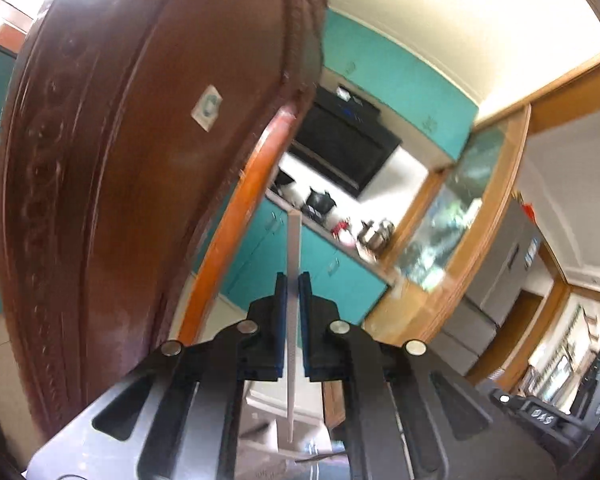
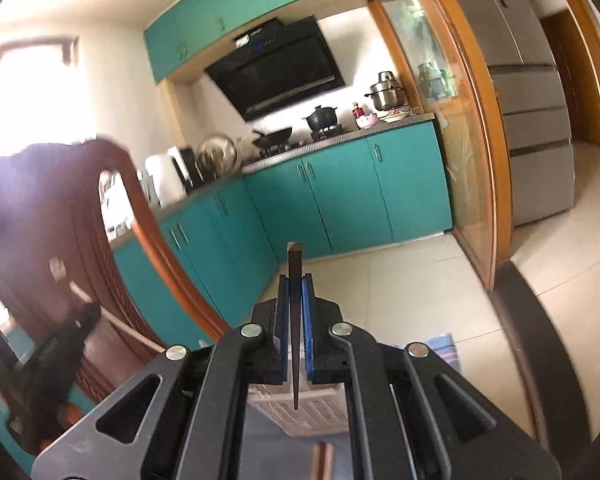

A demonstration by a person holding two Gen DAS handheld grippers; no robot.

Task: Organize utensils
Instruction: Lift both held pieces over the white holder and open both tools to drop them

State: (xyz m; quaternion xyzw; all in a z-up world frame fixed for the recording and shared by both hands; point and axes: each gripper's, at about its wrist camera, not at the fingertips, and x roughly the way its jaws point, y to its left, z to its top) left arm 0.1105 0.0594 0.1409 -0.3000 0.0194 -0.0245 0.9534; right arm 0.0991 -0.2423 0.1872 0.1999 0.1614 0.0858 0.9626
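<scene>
Currently, room: kitchen, teal cabinets (image 2: 340,192), tiled floor (image 2: 420,272).
Left gripper (image 1: 293,296): clamped on pale chopstick (image 1: 293,248), beside chair back (image 1: 140,160).
Right gripper (image 2: 295,296): clamped on dark chopstick (image 2: 294,264), floor open ahead.

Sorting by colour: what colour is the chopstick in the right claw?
Dark brown chopstick, clearest in the right wrist view.

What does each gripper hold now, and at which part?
Left gripper: a pale chopstick, gripped along its middle. Right gripper: a dark chopstick, gripped below its thick end.
</scene>
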